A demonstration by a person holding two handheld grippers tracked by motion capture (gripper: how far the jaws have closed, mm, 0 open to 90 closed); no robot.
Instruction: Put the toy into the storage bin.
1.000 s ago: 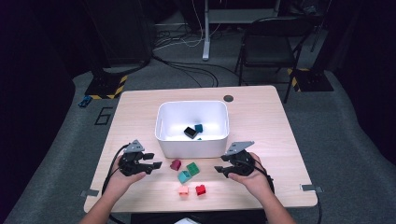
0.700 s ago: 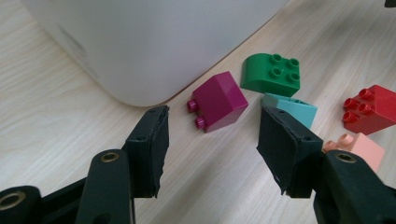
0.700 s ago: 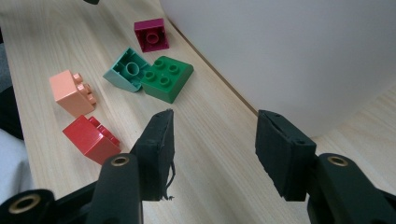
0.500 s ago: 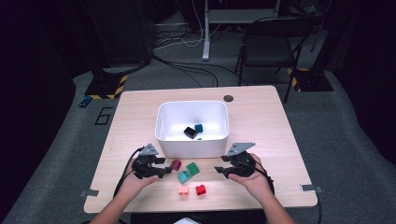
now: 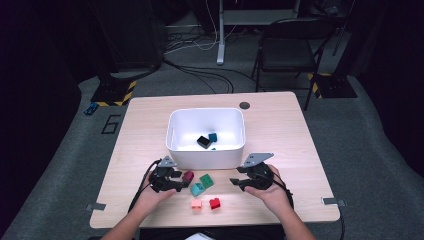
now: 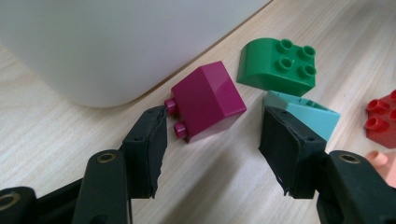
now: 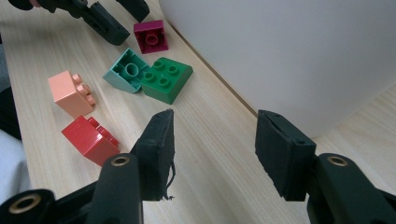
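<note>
Several toy bricks lie on the table in front of the white bin [image 5: 205,155]: a magenta brick [image 5: 188,176] [image 6: 205,99] [image 7: 150,36], a green brick [image 5: 206,180] [image 6: 276,65] [image 7: 166,79], a teal brick [image 5: 197,189] [image 6: 306,116] [image 7: 126,71], a pink brick [image 5: 196,204] [image 7: 71,93] and a red brick [image 5: 215,203] [image 7: 91,139]. My left gripper [image 5: 176,182] [image 6: 212,144] is open, its jaws either side of the magenta brick's near end, without touching it. My right gripper [image 5: 236,183] [image 7: 214,140] stands open over bare table right of the bricks. A black brick [image 5: 203,141] and a teal brick [image 5: 213,136] lie inside the bin.
The bin's wall [image 6: 107,42] [image 7: 299,56] rises close behind both grippers. A dark round disc [image 5: 244,105] sits in the table top behind the bin. A black chair [image 5: 290,47] and cables are on the floor beyond the table.
My left gripper has moved right and forward, from the table's left part up to the magenta brick. The right gripper has stayed in place.
</note>
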